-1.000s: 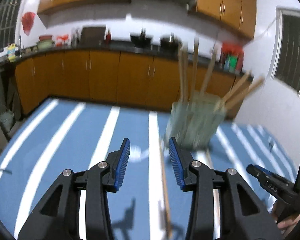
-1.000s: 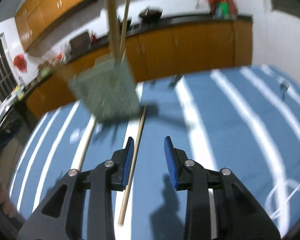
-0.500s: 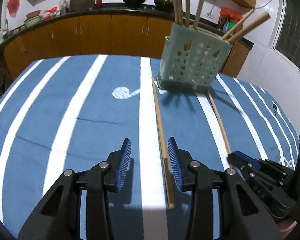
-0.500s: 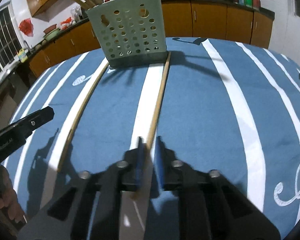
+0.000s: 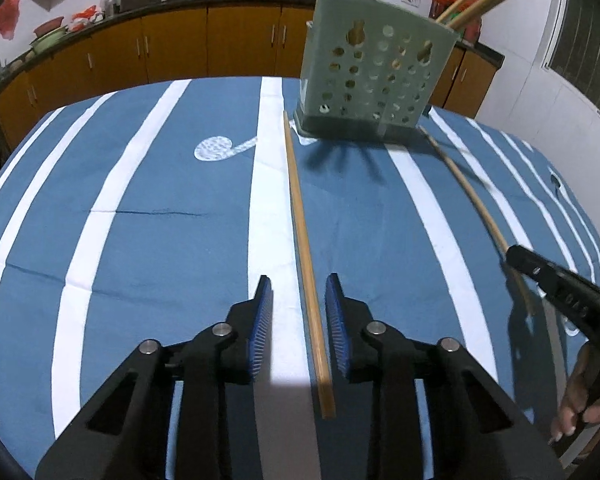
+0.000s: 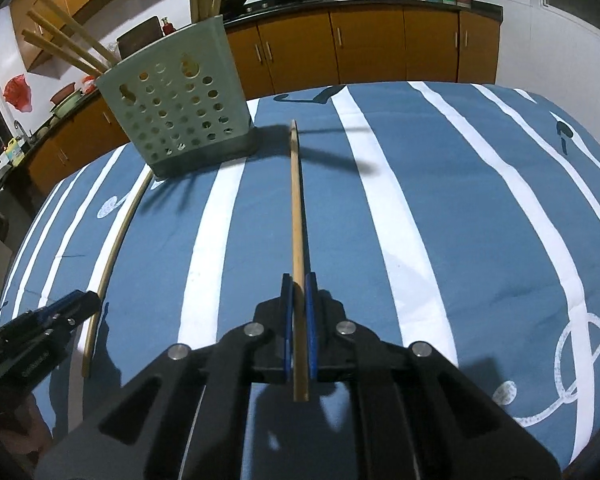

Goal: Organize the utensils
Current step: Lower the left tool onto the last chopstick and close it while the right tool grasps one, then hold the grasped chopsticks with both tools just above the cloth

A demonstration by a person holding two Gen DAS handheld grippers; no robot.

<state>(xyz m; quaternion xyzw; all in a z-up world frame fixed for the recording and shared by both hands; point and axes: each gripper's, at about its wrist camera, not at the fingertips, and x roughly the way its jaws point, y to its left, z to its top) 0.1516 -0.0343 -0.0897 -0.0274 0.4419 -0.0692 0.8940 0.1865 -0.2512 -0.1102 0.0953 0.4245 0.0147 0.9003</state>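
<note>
Two long wooden chopsticks on blue-and-white striped tablecloth, w/ pale green perforated utensil holder at their far ends: right chopstick clamped in right gripper; left chopstick lies between jaws of left gripper, just been closing, pads not touching.

The left gripper hovers low over the striped tablecloth, its jaws having just been closing, and a wooden chopstick lies between its blue pads without touching either. That chopstick runs away toward the pale green perforated holder, ending just beside its base. More chopsticks stand inside the holder. A second chopstick starts at the holder's other corner — its near end meets the right gripper.
</note>
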